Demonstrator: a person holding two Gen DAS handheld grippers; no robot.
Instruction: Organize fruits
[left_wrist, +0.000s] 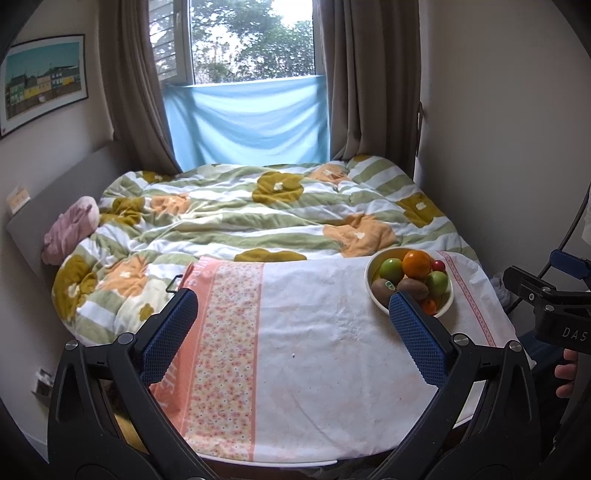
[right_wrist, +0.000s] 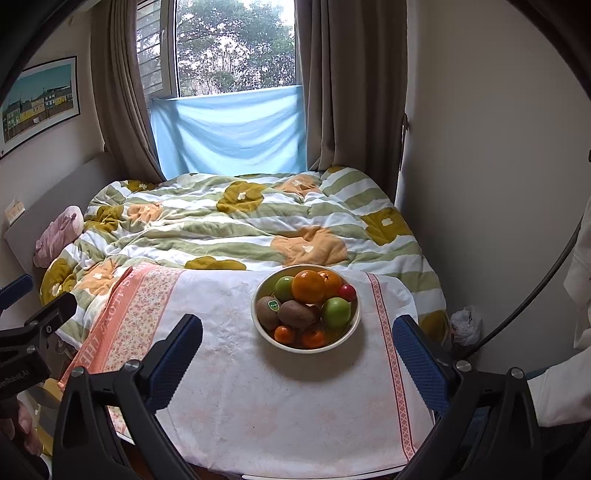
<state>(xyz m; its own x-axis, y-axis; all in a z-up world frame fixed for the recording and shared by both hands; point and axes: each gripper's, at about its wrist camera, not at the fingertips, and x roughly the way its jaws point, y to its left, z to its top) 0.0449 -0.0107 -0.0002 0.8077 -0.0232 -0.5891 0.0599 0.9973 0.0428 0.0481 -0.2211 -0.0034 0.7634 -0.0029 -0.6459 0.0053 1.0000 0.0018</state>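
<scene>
Jaws: both grippers, left gripper (left_wrist: 293, 314) and right gripper (right_wrist: 297, 349), stood apart, empty | bowl (right_wrist: 258, 321): rigid | orange (right_wrist: 308, 286): firm, round, slippery; gripped best across its middle.

"DAS" on the right hand-held gripper (left_wrist: 565, 295); "THE" on the tablecloth (right_wrist: 96, 349)
</scene>
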